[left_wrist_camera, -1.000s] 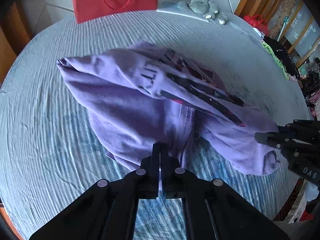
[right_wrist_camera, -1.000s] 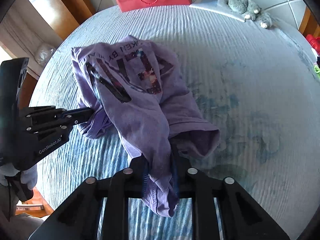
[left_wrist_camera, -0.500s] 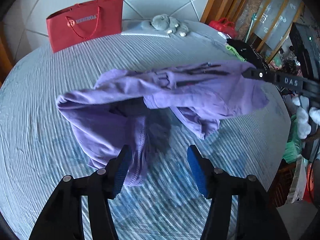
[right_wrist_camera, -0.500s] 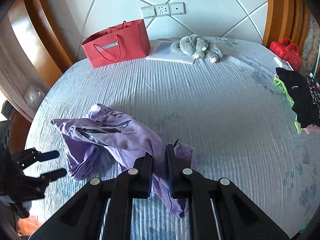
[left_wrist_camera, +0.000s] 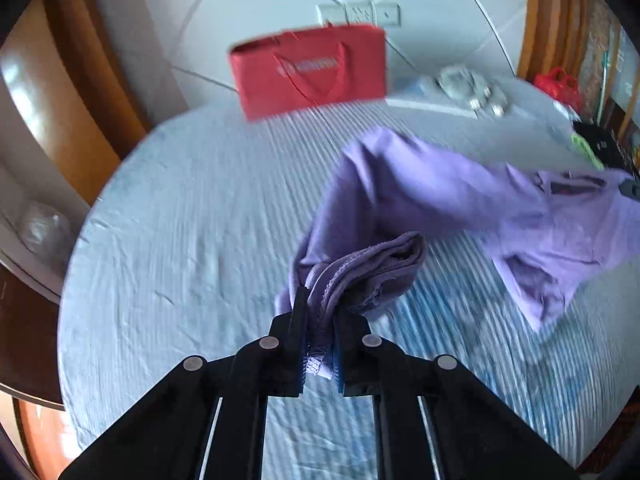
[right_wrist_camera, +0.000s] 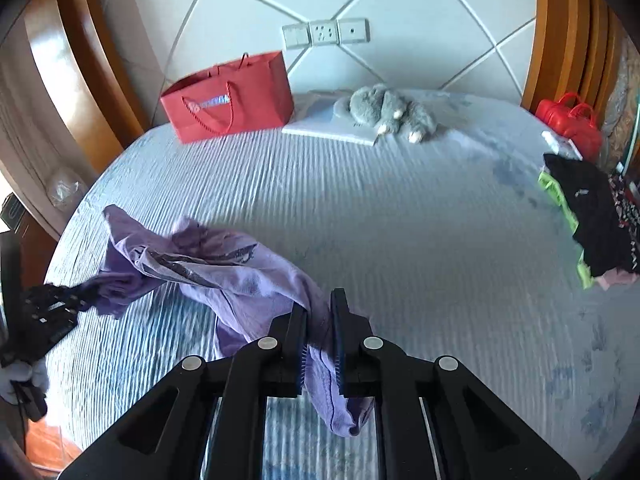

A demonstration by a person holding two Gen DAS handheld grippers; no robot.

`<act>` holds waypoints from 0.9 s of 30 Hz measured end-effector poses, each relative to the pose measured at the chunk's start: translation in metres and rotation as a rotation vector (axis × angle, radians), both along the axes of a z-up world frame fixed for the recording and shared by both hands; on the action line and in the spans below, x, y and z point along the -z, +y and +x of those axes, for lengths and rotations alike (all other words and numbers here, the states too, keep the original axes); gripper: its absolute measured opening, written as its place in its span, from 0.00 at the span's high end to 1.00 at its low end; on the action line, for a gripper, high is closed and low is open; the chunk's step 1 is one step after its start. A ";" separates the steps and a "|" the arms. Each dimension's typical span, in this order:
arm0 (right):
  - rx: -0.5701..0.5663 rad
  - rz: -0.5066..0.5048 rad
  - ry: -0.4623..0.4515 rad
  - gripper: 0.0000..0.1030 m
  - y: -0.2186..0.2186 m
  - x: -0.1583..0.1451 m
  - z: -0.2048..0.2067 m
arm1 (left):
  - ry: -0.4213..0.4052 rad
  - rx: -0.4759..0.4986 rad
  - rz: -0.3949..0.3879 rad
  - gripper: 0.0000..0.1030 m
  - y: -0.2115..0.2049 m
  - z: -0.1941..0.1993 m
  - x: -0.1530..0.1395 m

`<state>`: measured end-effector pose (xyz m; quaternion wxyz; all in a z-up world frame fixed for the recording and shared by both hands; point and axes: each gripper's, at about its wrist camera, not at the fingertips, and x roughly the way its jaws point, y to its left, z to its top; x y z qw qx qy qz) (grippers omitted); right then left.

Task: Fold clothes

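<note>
A purple printed T-shirt (left_wrist_camera: 432,200) hangs stretched between both grippers above the light blue bed (left_wrist_camera: 192,216). My left gripper (left_wrist_camera: 320,320) is shut on a bunched hem of the shirt. My right gripper (right_wrist_camera: 319,320) is shut on another edge of the shirt (right_wrist_camera: 240,276), with cloth hanging down between its fingers. The left gripper also shows at the left edge of the right wrist view (right_wrist_camera: 52,312). The shirt is crumpled and twisted, with its dark print partly showing.
A red gift bag (right_wrist_camera: 232,96) stands at the head of the bed. A grey plush toy (right_wrist_camera: 390,112) lies on a flat pillow beside it. A pile of dark and green clothes (right_wrist_camera: 588,216) lies at the right edge. A red bag (right_wrist_camera: 570,124) sits behind it.
The left gripper, open half a second ago, has shut on the shirt's hem. Both grippers have lifted and pulled the shirt apart above the bed.
</note>
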<state>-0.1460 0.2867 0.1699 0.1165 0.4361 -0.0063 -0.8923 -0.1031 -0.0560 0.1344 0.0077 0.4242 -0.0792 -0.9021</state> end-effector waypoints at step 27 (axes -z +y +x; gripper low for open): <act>-0.076 0.047 -0.099 0.36 0.001 0.010 -0.019 | -0.150 0.196 0.030 0.56 -0.045 -0.063 0.005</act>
